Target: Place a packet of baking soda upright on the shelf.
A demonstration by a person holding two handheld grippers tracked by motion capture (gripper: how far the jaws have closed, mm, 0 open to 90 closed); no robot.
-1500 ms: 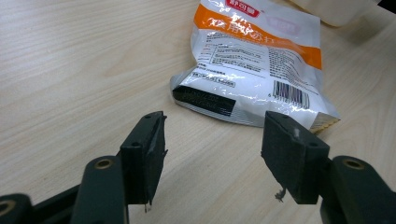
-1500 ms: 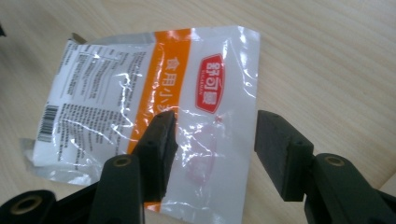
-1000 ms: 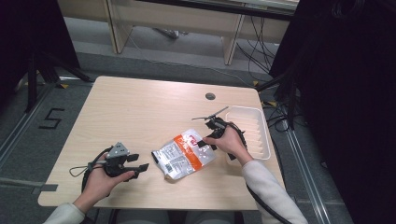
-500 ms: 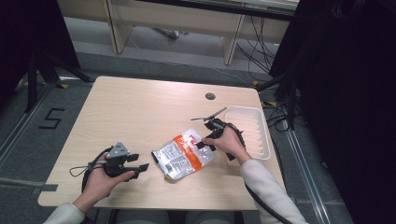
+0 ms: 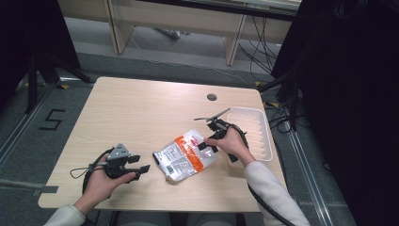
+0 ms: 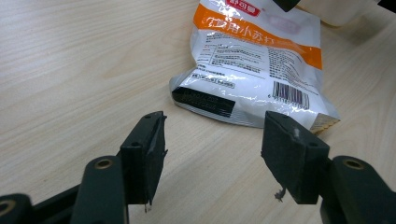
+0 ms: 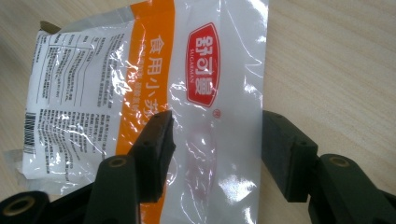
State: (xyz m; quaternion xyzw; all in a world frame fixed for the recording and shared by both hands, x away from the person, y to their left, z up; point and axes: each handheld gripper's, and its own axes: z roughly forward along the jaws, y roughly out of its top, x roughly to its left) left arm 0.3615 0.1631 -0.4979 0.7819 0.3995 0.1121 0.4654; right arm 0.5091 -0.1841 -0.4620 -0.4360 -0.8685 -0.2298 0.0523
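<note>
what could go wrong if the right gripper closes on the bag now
1. The right gripper has its jaws open over the bag's flat, glossy end; closing may slip on the film or pinch only a fold.
2. Held by one end, the bag would probably sag or swing, and the tray sits right beside it.
3. The left gripper is open and short of the bag's other end, so nothing steadies it if it slides on the table.

Lab-like room: bare table [image 5: 141, 113], floor cables [image 5: 263, 52], taped markings [image 5: 51, 120].
</note>
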